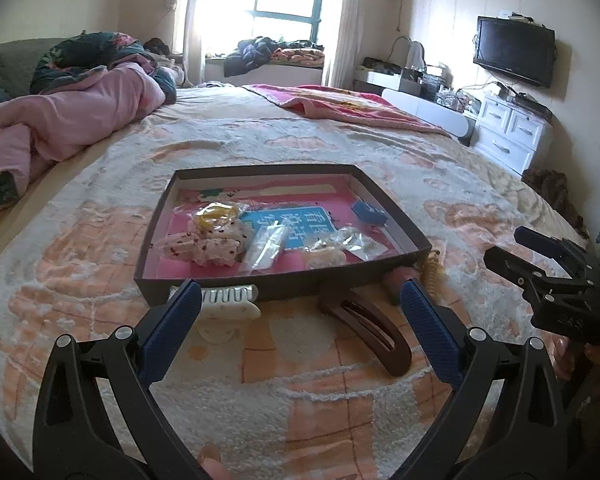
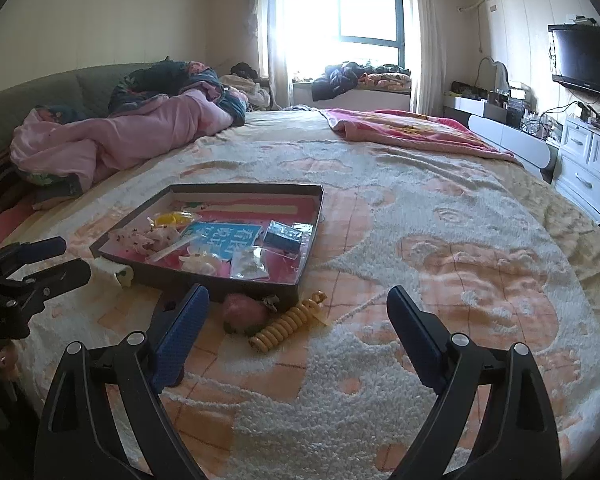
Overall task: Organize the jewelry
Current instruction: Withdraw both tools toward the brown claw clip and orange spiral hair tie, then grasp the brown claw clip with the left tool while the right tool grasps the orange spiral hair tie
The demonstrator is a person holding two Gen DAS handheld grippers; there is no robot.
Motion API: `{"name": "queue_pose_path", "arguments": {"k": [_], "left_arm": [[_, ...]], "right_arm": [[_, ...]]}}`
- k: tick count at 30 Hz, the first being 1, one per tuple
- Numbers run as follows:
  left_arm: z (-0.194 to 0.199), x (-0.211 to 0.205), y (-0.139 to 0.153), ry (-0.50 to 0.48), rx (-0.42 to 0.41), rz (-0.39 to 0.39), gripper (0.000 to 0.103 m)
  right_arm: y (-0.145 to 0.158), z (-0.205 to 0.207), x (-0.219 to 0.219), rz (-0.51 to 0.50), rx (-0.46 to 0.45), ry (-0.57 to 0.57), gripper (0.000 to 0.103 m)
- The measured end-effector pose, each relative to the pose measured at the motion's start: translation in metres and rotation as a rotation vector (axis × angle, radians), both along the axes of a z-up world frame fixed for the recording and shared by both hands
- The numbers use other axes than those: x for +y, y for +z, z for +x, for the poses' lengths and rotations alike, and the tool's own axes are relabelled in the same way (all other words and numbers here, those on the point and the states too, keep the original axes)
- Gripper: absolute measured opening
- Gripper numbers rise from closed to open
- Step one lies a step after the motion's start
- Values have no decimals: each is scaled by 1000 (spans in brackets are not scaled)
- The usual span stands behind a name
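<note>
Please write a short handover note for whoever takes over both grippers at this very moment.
Left gripper: jaws open, empty, low over the bedspread in front of the tray.
Right gripper: jaws open, empty, further right.
Tray on the bed already holds several small bagged items, including a yellow one and a blue box.
Outside the tray, along its near wall: white claw clip, brown hair clip, pink piece, yellow spiral hair tie.
Left to do: probably move those four into the tray. The brown hair clip sits nearest between the left jaws.
</note>
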State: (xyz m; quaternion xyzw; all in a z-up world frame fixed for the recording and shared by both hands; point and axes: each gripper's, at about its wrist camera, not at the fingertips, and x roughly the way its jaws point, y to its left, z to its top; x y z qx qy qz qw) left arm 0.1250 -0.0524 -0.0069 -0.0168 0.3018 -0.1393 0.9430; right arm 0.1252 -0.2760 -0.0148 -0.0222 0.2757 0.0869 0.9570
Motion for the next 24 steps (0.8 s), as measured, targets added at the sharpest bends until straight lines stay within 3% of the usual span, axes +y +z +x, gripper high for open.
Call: {"name": "queue_pose_path", "arguments": {"k": [9,24], "left_arm": [[0,-20,-18,-59,43,16,91],[25,-50,-58,-101,157,22,91]], "right_arm": [[-16,16,-12,43,76,-33,87],[-58,63,-6,140,297,-44,46]]}}
